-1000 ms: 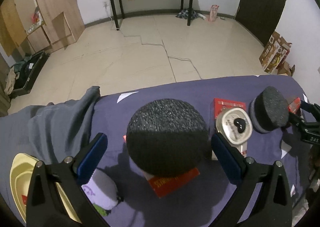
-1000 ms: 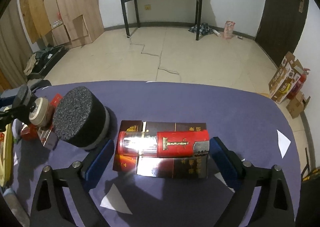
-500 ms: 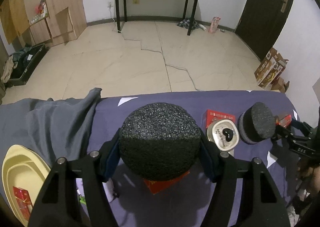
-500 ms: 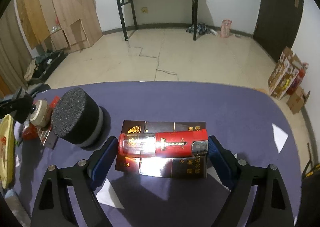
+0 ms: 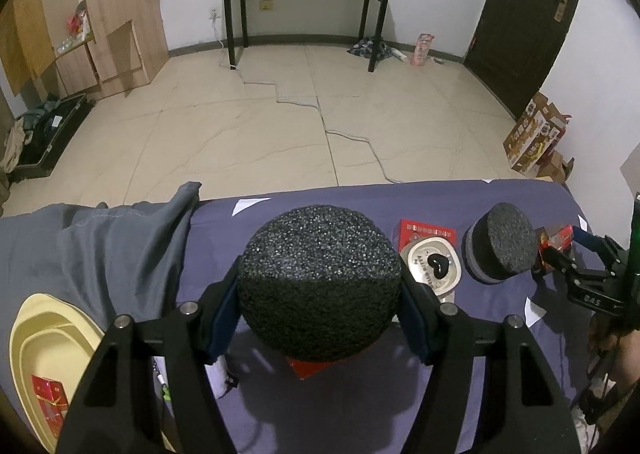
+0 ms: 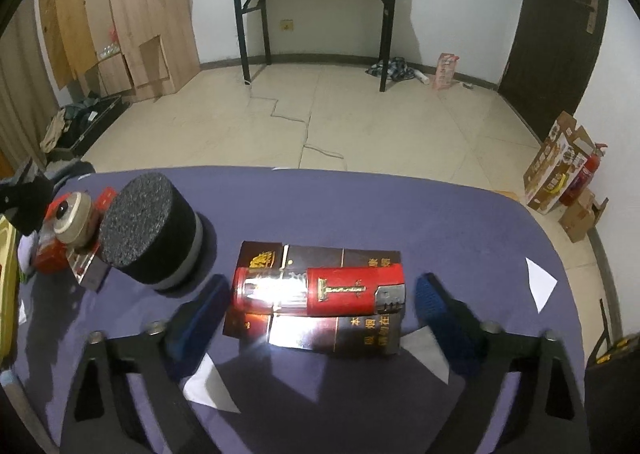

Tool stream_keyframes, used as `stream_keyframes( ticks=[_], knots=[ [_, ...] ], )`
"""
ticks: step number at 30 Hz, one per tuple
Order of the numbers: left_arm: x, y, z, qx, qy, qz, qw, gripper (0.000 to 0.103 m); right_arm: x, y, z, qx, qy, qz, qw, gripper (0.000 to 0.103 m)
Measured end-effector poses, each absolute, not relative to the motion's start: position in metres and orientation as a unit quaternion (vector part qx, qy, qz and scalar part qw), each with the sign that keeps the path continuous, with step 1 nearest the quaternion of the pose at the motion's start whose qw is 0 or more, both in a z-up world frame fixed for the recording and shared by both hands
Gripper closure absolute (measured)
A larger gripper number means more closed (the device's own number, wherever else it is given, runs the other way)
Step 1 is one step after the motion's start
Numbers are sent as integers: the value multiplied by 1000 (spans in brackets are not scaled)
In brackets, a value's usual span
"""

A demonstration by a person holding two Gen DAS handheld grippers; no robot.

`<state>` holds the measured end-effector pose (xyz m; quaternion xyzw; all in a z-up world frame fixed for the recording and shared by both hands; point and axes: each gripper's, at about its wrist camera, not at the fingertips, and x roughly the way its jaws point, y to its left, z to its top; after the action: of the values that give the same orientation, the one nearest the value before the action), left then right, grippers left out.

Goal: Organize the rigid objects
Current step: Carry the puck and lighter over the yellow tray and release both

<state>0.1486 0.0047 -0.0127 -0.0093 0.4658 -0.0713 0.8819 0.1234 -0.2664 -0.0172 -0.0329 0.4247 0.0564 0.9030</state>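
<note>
My left gripper (image 5: 320, 306) is shut on a big black foam cylinder (image 5: 320, 278), with a blue pad pressed against each side; a red box (image 5: 316, 368) shows just beneath it. In the right wrist view a red can (image 6: 320, 290) lies on its side atop a flat dark box (image 6: 312, 334). My right gripper (image 6: 318, 298) straddles the can lengthwise and its jaws are closing, with a small gap still at each end. The right gripper (image 5: 576, 250) also shows at the far right of the left wrist view.
A second black foam cylinder (image 6: 148, 230) stands left of the can, beside a round tin (image 5: 432, 268) and a red box (image 5: 426, 232). A yellow tray (image 5: 48, 338) and grey cloth (image 5: 100, 254) lie at the left. White paper scraps (image 6: 540, 282) dot the purple table (image 6: 360, 213).
The left jaws went from wide apart to clamped on the big foam cylinder. The right jaws have narrowed around the red can, which has not moved.
</note>
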Motion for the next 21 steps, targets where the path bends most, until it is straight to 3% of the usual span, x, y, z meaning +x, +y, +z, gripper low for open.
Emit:
stream_keyframes(
  ticks=[11,21],
  knots=[
    [127,18,3,-25,461,-67,885,34,104,-277,-5,-5,391,53,919,20],
    [43,116,75,-63,422,-13,904,34,33,-294,51,13,344,68,936,20]
  ],
)
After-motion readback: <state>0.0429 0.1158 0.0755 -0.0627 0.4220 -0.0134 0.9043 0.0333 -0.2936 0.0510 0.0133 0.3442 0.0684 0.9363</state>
